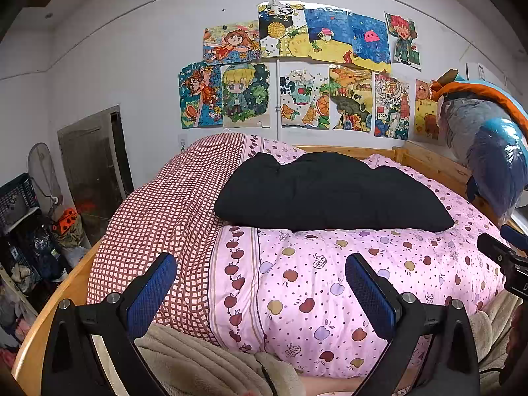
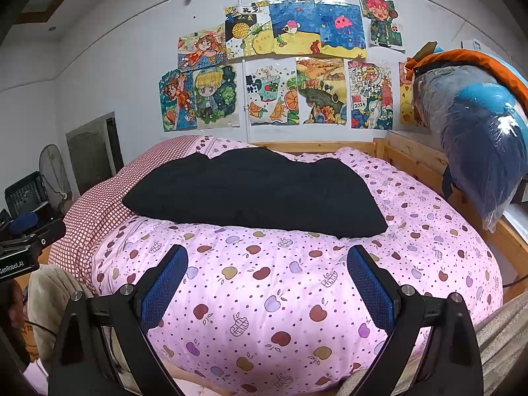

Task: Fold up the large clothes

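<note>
A black garment (image 1: 330, 194) lies folded in a flat bundle on top of a pink apple-print quilt (image 1: 346, 280), toward the far side of the bed. It also shows in the right wrist view (image 2: 254, 194). My left gripper (image 1: 260, 280) is open and empty, held above the near part of the quilt, well short of the garment. My right gripper (image 2: 267, 274) is open and empty too, over the quilt (image 2: 264, 297) in front of the garment. The right gripper's body shows at the right edge of the left wrist view (image 1: 505, 260).
A red-checked quilt part (image 1: 158, 217) lies at the left. A beige blanket (image 1: 204, 363) lies at the near edge. The wooden bed frame (image 2: 415, 158) runs behind and right. A plastic-wrapped bundle (image 2: 475, 138) hangs over the right rail. Crates and a fan (image 1: 43, 171) stand at the left.
</note>
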A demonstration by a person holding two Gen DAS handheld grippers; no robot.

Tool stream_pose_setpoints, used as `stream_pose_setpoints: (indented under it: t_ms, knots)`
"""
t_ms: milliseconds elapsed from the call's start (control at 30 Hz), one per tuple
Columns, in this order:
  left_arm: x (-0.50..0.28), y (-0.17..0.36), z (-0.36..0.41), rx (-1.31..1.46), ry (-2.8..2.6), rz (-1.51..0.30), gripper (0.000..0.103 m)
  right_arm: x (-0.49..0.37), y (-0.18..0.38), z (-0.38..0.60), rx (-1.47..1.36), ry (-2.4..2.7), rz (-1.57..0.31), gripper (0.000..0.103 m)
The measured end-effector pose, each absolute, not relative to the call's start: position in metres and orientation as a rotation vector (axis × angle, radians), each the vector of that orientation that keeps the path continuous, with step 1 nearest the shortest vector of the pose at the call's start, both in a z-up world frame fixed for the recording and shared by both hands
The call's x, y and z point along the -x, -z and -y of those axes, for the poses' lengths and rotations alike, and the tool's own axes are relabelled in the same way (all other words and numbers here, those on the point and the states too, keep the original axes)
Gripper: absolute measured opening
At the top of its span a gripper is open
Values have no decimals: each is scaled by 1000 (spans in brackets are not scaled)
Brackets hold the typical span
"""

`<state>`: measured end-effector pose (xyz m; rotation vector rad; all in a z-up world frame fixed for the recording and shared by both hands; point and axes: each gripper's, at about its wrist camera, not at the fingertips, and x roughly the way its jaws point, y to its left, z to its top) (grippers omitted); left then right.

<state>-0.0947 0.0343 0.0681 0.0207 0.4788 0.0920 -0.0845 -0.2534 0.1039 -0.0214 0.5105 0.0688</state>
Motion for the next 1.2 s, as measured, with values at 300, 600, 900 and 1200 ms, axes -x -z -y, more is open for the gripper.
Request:
stream_pose_setpoints:
  t_ms: [300,600,900,1200]
  knots:
    - [95,-68,-35,-16,-91,-477,103,84,-104,253,21,-69,-511,95]
    - [96,-61,-28,-14,-123,-494,103,85,-103,252,20,-68,-512,95]
    - [98,-61,-25,-29,-131,-488,103,86,-99,250,21,-70,-512,95]
    - [96,-61,-25,-28,-124,-490,103,87,-98,247,23,-71,-512,95]
